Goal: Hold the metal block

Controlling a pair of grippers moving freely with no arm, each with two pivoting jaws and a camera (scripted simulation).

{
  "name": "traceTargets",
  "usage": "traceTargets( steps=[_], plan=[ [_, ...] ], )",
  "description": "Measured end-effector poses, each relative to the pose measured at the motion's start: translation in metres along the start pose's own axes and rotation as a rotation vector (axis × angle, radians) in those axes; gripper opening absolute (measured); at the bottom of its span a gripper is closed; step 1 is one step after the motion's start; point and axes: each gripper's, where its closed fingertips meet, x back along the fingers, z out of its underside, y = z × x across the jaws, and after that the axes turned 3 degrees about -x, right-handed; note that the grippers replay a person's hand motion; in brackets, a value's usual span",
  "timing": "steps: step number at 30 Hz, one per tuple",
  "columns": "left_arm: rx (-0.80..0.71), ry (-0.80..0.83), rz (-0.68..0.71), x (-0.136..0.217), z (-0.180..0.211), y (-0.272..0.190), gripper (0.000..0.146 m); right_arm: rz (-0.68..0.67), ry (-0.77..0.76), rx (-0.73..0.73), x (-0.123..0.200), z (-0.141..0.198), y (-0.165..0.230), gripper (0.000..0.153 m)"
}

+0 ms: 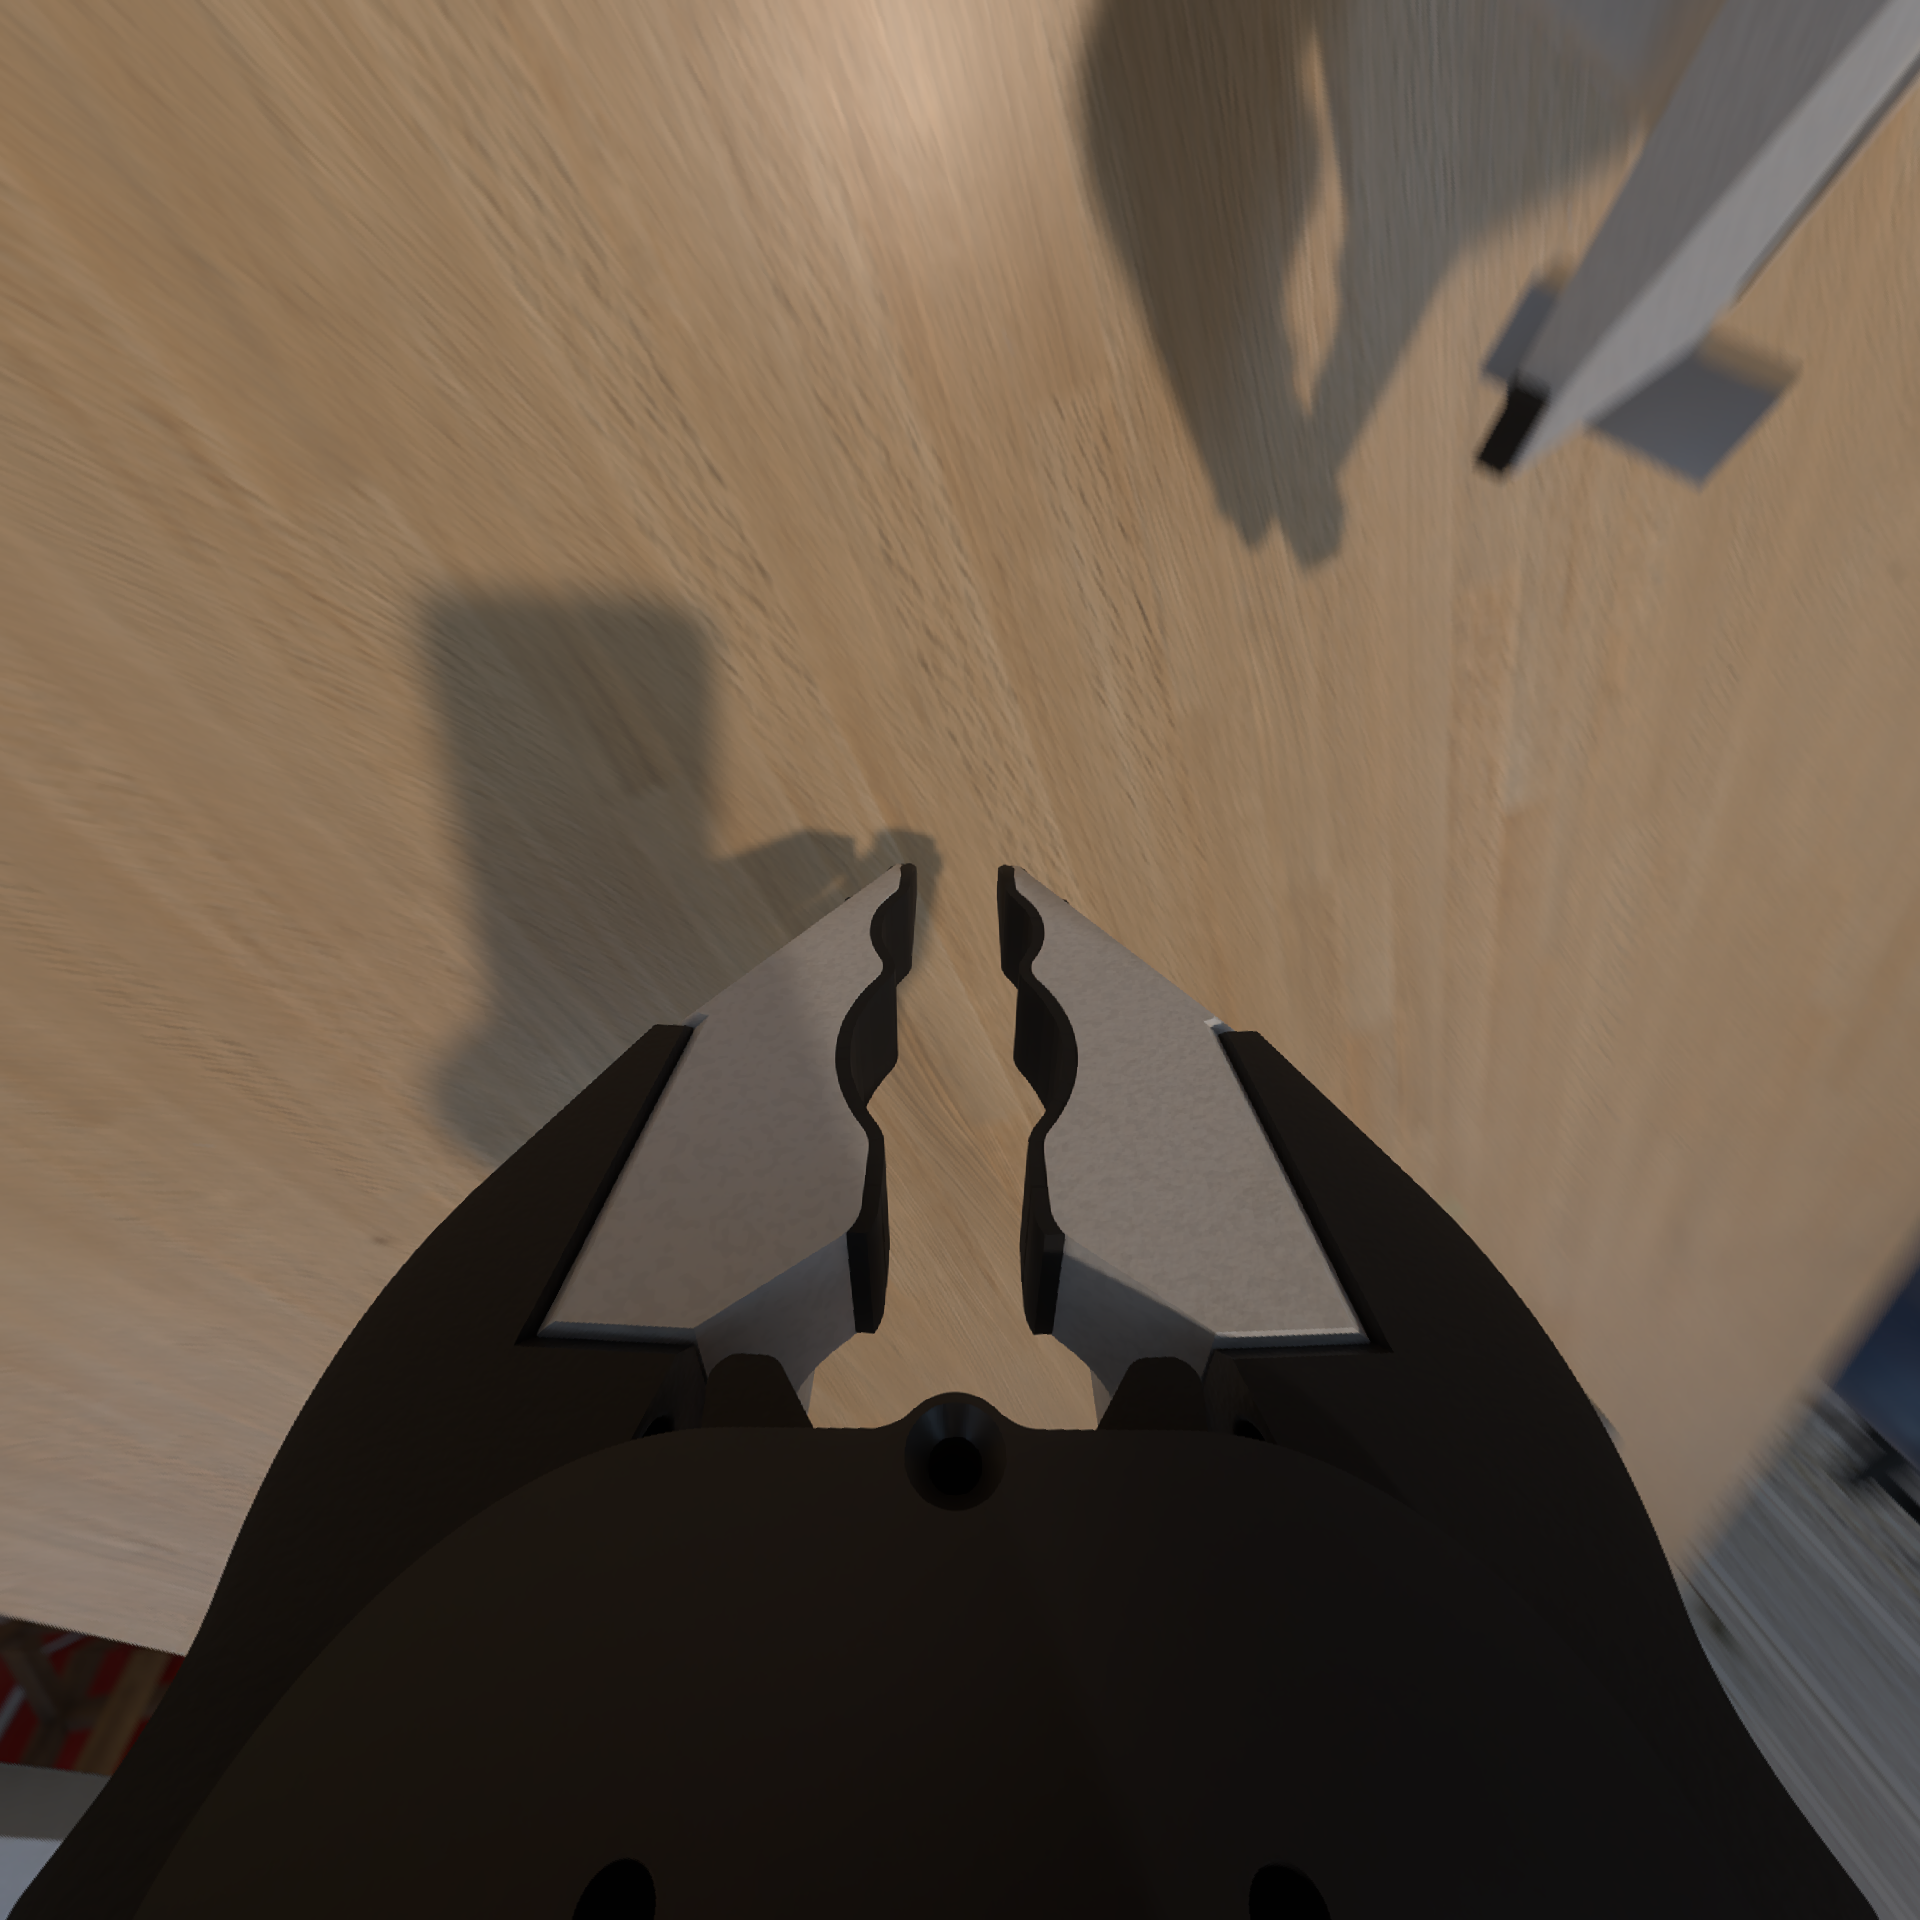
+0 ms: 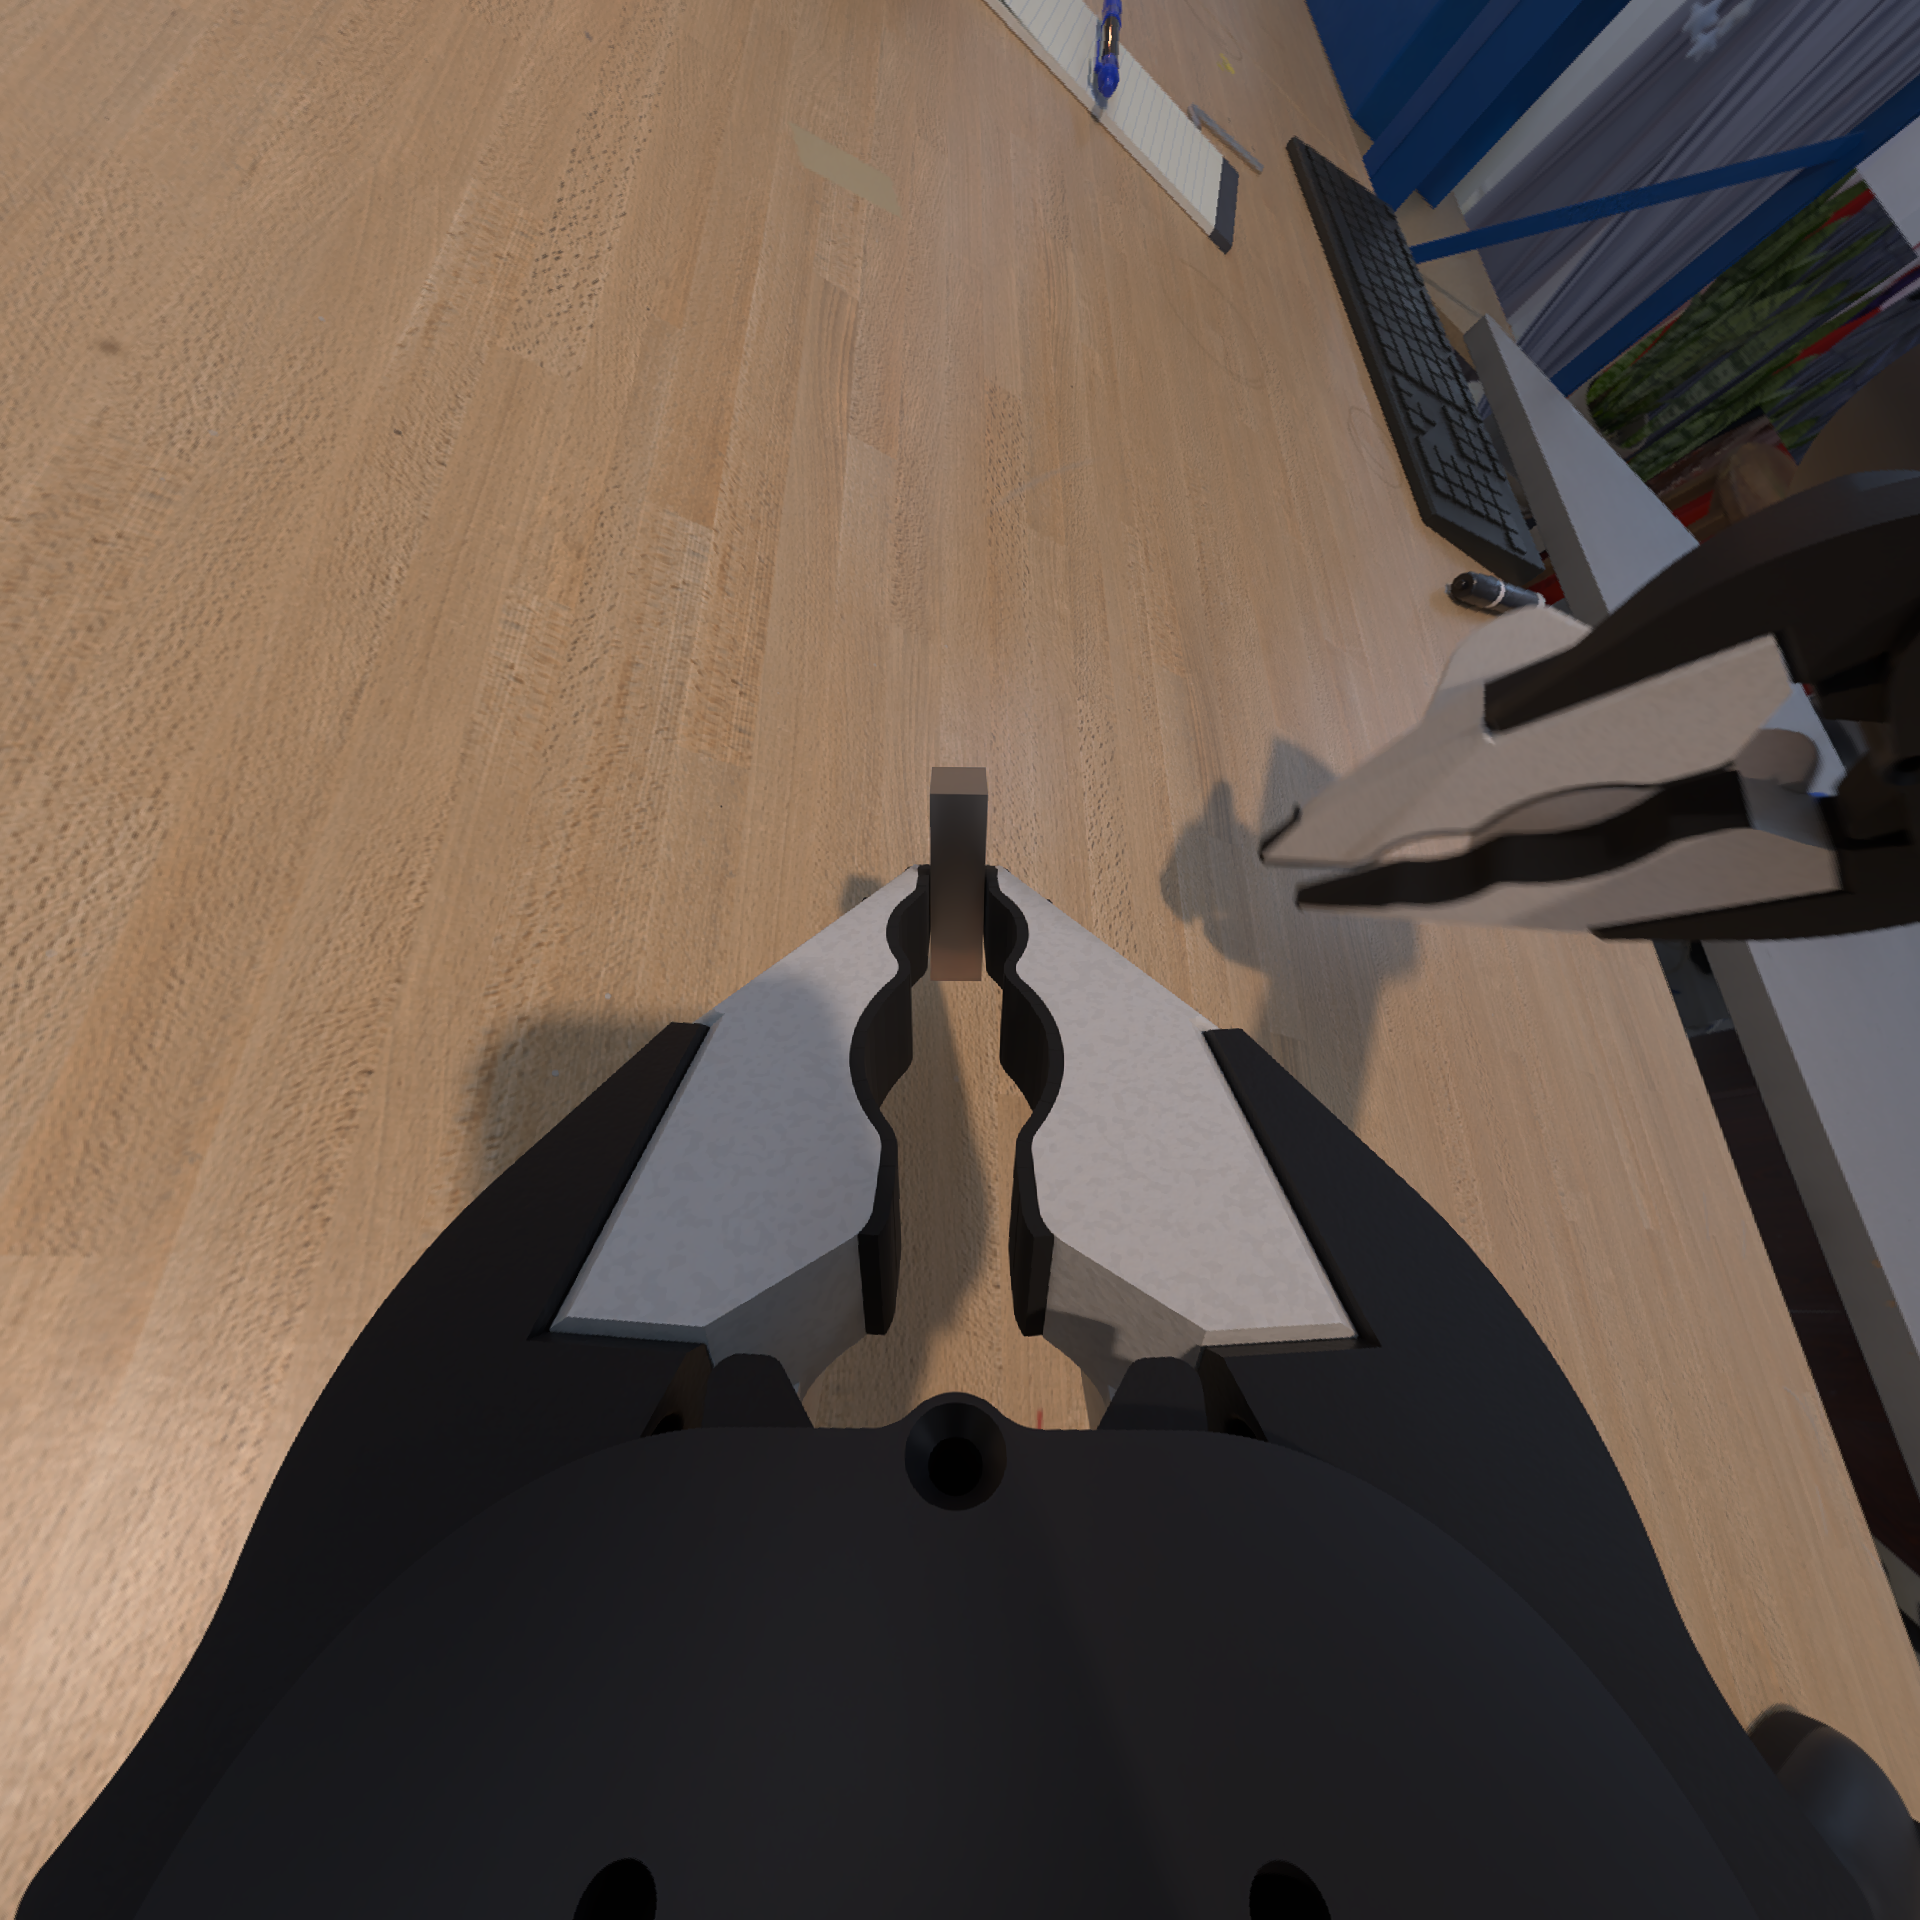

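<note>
The metal block (image 2: 956, 831) is a small grey-brown slab standing on edge between the fingertips of my right gripper (image 2: 956, 881), which is shut on it above the wooden table (image 2: 520, 520). The left wrist view shows the same block (image 1: 1704, 416) at the upper right, clamped in the right gripper (image 1: 1543, 410). My left gripper (image 1: 956, 883) hangs over bare wood, jaws a narrow gap apart with nothing between them. It also shows in the right wrist view (image 2: 1283, 871), just right of the block and apart from it.
A black keyboard (image 2: 1413, 343), a white pad (image 2: 1153, 114) with a blue pen (image 2: 1107, 52) and a dark marker (image 2: 1491, 592) lie along the table's far right edge. A grey panel (image 2: 1579, 488) stands beside them.
</note>
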Motion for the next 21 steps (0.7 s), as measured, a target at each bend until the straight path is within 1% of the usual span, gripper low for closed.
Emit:
traceTargets(
  steps=[1,3,6,9,12,14,19,21],
  plan=[
    [0.006,0.060,0.057,-0.003,0.010,-0.006,0.015,-0.001,0.001,-0.002,0.000,0.000,0.000,0.009],
    [0.006,0.180,0.092,-0.007,0.028,-0.011,0.012,-0.004,0.004,-0.003,0.000,0.001,0.000,0.009],
    [0.043,0.239,0.163,-0.008,0.040,-0.018,0.008,-0.004,0.005,-0.004,0.000,0.002,0.000,0.009],
    [0.069,0.266,0.187,-0.015,0.047,-0.017,0.004,-0.005,0.005,-0.004,0.001,0.002,0.000,0.009],
    [0.060,0.262,0.174,-0.023,0.045,-0.014,0.004,-0.005,0.005,-0.002,0.001,0.002,0.000,0.009],
    [0.061,0.249,0.142,-0.026,0.043,-0.009,0.003,-0.004,0.005,-0.002,0.001,0.002,0.000,0.009],
    [0.061,0.245,0.132,-0.027,0.043,-0.007,0.001,-0.003,0.003,-0.002,0.001,0.001,0.000,0.009],
    [0.057,0.219,0.111,-0.027,0.038,-0.004,0.000,-0.002,0.004,-0.001,0.001,0.001,0.000,0.009]
  ],
)
